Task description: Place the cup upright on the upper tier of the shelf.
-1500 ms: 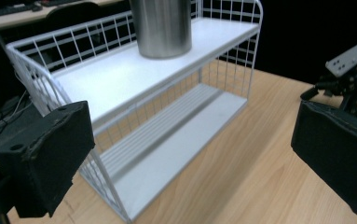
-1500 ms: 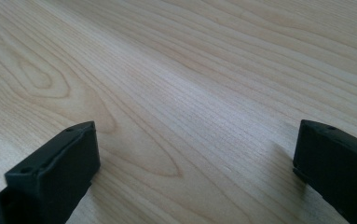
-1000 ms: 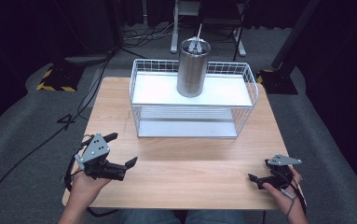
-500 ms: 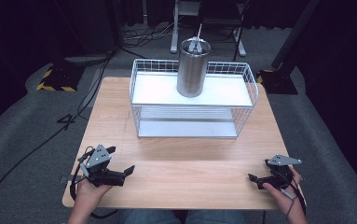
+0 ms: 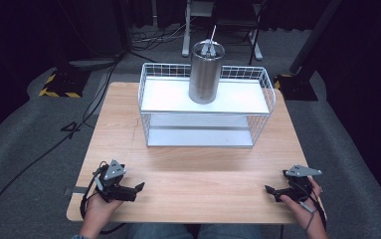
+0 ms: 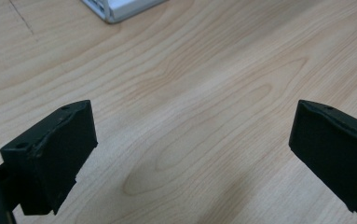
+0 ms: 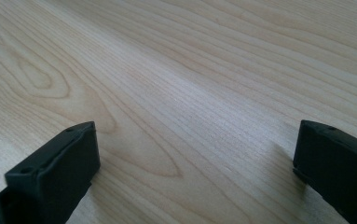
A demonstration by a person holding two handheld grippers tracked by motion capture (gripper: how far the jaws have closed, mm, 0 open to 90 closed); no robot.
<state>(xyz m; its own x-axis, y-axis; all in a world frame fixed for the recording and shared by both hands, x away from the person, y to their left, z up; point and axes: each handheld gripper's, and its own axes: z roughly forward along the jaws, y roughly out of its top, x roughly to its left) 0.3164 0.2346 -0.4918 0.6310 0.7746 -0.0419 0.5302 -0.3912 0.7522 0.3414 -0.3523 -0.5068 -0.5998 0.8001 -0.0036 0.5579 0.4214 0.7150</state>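
Steel tumbler point(image 5: 205, 73) stands upright on the white top shelf of the wire rack point(image 5: 266, 99), left of shelf centre, with a straw poking from its lid. Rack sits at the far middle of the wooden table point(image 5: 193, 169); its lower shelf is bare. Rack's raised wire rim runs round the top shelf on all sides.

Left gripper point(image 5: 137, 189), point(image 6: 188, 154): held in the person's left hand point(image 5: 97, 209) low over the near-left corner, jaws pointing right, spread wide, nothing between them. The left gripper view shows bare wood grain between the jaws and a corner of the rack's base point(image 6: 120, 8) at the top edge.

Right gripper point(image 5: 270, 191), point(image 7: 195, 163): held in the right hand point(image 5: 302, 209) at the near-right corner, close to the table's right edge, jaws pointing left, equally wide apart and holding nothing. Bare wood only ahead of it.

Open tabletop spans the width between the two grippers and from them up to the rack front.

Table top is pale wood. Grey carpet point(image 5: 34, 129) surrounds it, with cables trailing and a yellow-black striped foot point(image 5: 58, 85) at far left. Background is dark.
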